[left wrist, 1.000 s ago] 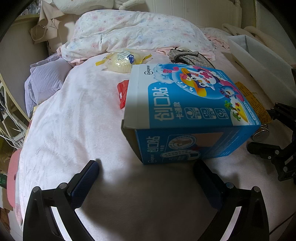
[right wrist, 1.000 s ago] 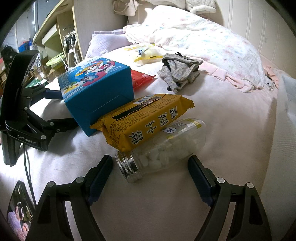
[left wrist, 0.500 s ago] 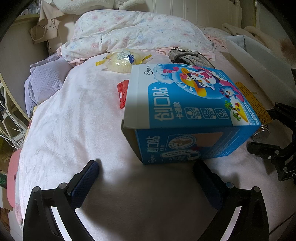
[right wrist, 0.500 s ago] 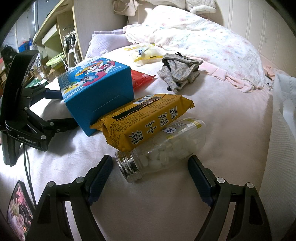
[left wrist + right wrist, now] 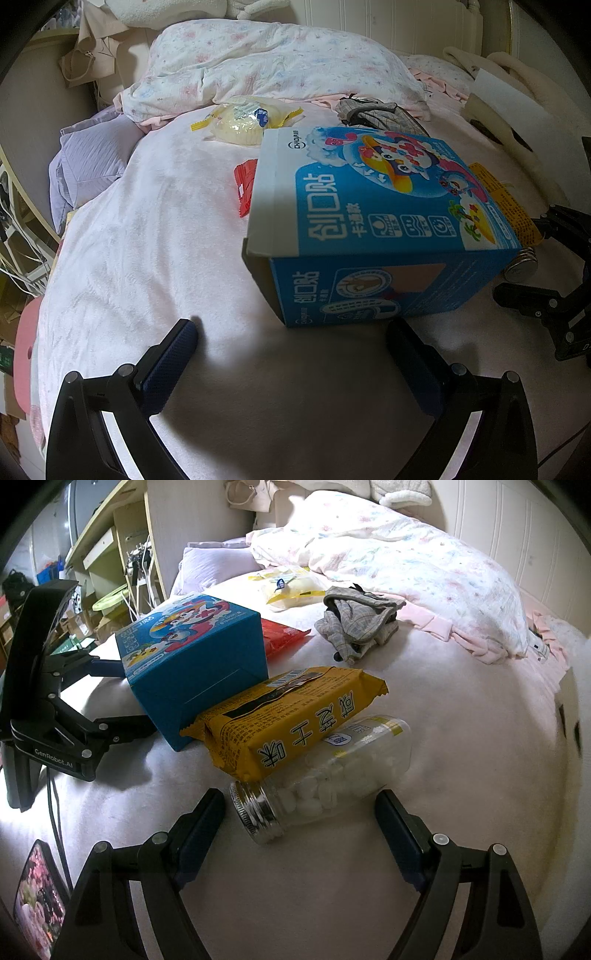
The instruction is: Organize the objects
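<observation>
A blue cartoon box (image 5: 380, 229) lies on the white bed, just beyond my open, empty left gripper (image 5: 291, 347). The box also shows in the right wrist view (image 5: 192, 661). A yellow snack packet (image 5: 291, 716) leans on it and rests over a clear jar of white tablets (image 5: 325, 779) with a metal lid. My right gripper (image 5: 299, 812) is open and empty, its fingers either side of the jar's lid end without touching. A red packet (image 5: 280, 638), a pale yellow bag (image 5: 243, 118) and a folded checked cloth (image 5: 358, 620) lie farther back.
A floral duvet (image 5: 273, 70) is piled at the head of the bed. A lilac pillow (image 5: 92, 166) lies at the left edge. A white bin (image 5: 498, 99) blurs at the far right. Shelves (image 5: 107, 554) stand beside the bed. A phone (image 5: 37, 886) lies near the front left.
Both grippers and the objects have stayed still. The white bin at the right has shifted and blurred across the frame edge.
</observation>
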Available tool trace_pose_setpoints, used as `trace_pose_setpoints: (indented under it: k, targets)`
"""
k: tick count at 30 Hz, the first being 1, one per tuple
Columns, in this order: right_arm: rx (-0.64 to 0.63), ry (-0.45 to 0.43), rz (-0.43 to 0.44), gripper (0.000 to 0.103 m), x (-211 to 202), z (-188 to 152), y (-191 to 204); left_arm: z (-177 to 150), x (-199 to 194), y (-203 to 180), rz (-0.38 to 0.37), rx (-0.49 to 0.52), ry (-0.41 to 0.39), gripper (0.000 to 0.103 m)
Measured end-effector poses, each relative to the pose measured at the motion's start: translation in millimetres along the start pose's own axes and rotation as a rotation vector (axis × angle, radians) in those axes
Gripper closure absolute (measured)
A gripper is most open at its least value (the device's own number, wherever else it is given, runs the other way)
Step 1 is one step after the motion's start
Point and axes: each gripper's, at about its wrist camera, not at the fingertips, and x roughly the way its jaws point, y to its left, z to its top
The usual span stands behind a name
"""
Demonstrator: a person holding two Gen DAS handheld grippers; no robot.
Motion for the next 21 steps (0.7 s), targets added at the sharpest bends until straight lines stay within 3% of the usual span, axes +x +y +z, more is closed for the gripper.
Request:
trace_pose_setpoints:
  k: [21]
  targets:
    - [0.000, 0.000, 0.006, 0.019, 2.0, -0.4, 0.1, 0.6, 1.3, -0.4, -0.001, 0.003, -0.001, 0.000]
